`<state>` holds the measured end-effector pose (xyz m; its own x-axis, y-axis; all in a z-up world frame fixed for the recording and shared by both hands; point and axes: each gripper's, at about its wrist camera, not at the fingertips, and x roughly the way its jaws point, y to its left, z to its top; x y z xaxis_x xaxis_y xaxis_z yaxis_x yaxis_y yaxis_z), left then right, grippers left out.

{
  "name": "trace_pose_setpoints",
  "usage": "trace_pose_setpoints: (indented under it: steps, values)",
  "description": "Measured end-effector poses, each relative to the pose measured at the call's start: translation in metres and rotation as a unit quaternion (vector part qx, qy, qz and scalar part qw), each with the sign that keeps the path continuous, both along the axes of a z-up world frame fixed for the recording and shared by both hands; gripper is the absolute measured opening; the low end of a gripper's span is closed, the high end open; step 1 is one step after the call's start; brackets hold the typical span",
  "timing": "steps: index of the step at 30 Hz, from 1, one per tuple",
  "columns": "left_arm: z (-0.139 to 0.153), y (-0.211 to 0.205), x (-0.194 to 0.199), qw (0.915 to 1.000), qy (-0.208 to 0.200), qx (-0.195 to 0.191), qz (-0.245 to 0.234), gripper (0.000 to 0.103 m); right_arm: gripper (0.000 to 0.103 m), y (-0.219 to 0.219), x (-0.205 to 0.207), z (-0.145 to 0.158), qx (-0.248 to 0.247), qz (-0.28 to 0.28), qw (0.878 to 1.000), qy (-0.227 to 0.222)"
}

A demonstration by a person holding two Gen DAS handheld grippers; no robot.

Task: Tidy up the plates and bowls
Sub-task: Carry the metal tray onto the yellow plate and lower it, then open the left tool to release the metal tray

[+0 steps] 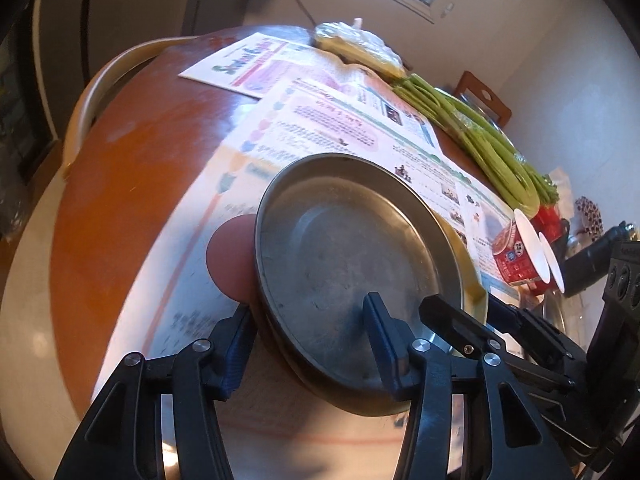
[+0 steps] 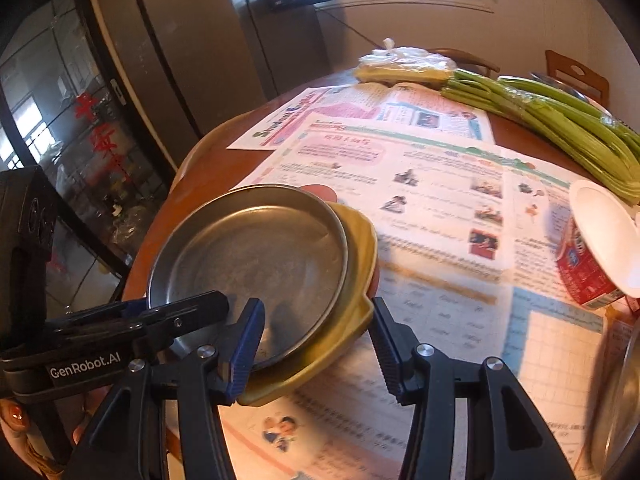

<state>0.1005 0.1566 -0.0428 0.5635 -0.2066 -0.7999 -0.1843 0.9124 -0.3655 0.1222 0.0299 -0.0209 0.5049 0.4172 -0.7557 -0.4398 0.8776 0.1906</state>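
**two grippers, one stack of dishes**

biggest thing first: round wooden table (image 2: pixel 200 168), mostly buried under newspaper sheets (image 2: pixel 420 168). along the far side there's a long bundle of green stalks (image 2: pixel 560 128) and a plastic-wrapped pack (image 2: pixel 404 64) beside it. a red cup with a white lid (image 2: pixel 592 252) sits on its side near the right edge of the paper.

now the actual job. a steel plate (image 1: pixel 340 256) is nested in a yellow dish (image 2: pixel 356 280), and there's a reddish-pink thing under them that i can only see poking out at the rim, so can't say what it is. the stack looks tilted, though i can't tell how much of it rests on the paper.

my right gripper (image 2: pixel 316 332) is clamped narrow across the near edge of the stack, one pad inside on the steel, the other outside against the yellow rim. my left gripper (image 1: pixel 308 324) straddles the opposite edge, one finger in the plate and one outside, jaws about half wide. can't tell if those pads are really pressing.
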Motion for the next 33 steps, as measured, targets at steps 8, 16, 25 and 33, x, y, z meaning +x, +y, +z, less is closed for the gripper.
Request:
trace_pose_setpoints:
  steps: [8,16,25,33]
  values:
    - [0.001,-0.021,0.028,0.9997,0.003,0.002,-0.025,0.054,0.053,-0.026,0.018,0.002,0.009,-0.036,0.999,-0.002]
    - [0.007,-0.021,0.025,0.9995,-0.006,0.032,-0.004,0.056,0.053,-0.039,0.023,0.008,0.015,-0.051,0.999,-0.012]
    - [0.051,-0.01,-0.008,0.993,-0.063,0.087,0.049,0.056,0.053,-0.053,0.002,0.038,0.017,-0.046,0.997,-0.064]
    - [0.083,-0.048,-0.024,0.9901,-0.102,0.092,0.03,0.057,0.053,-0.098,-0.027,0.074,0.027,-0.069,0.99,-0.117]
